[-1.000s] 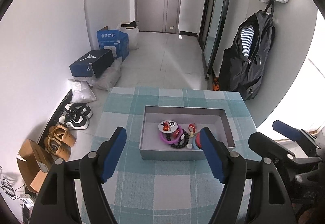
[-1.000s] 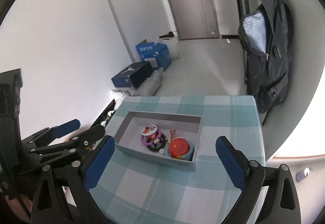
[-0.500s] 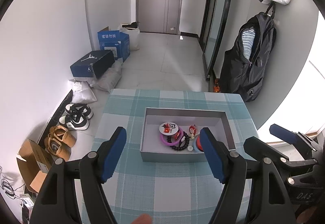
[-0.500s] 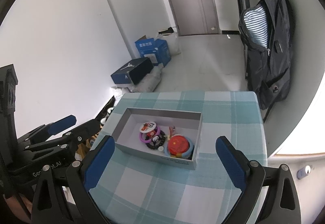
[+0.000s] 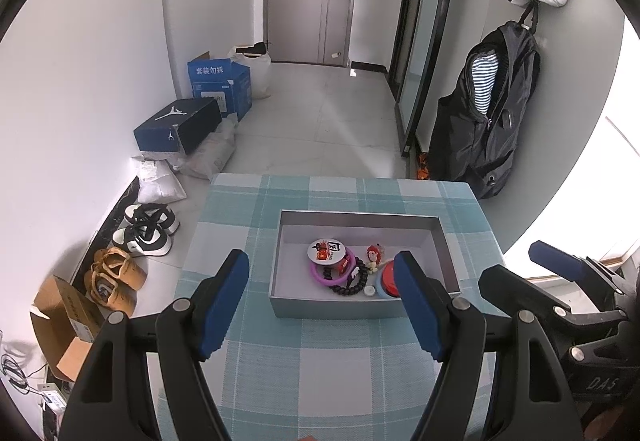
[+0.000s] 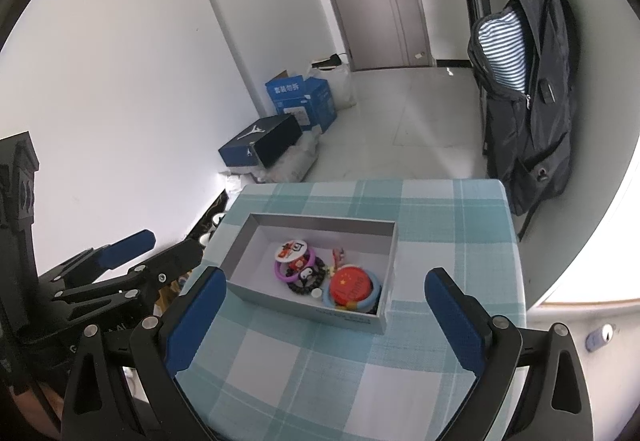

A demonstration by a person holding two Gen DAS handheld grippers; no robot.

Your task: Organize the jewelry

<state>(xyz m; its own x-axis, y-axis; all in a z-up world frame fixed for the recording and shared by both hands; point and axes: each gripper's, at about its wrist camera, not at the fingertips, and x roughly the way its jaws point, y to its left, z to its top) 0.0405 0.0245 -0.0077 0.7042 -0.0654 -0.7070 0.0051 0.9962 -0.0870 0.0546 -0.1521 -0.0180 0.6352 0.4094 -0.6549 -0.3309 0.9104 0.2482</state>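
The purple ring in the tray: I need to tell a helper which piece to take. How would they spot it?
On the checked tablecloth sits a grey open tray. Among the trinkets inside it, the purple ring lies at the left of the cluster, partly under a white round badge. It is the only purple piece; the black bead bracelet beside it is dark.

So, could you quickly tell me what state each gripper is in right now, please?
Left gripper: open, holding nothing, short of the grey box.
Right gripper: open, holding nothing.
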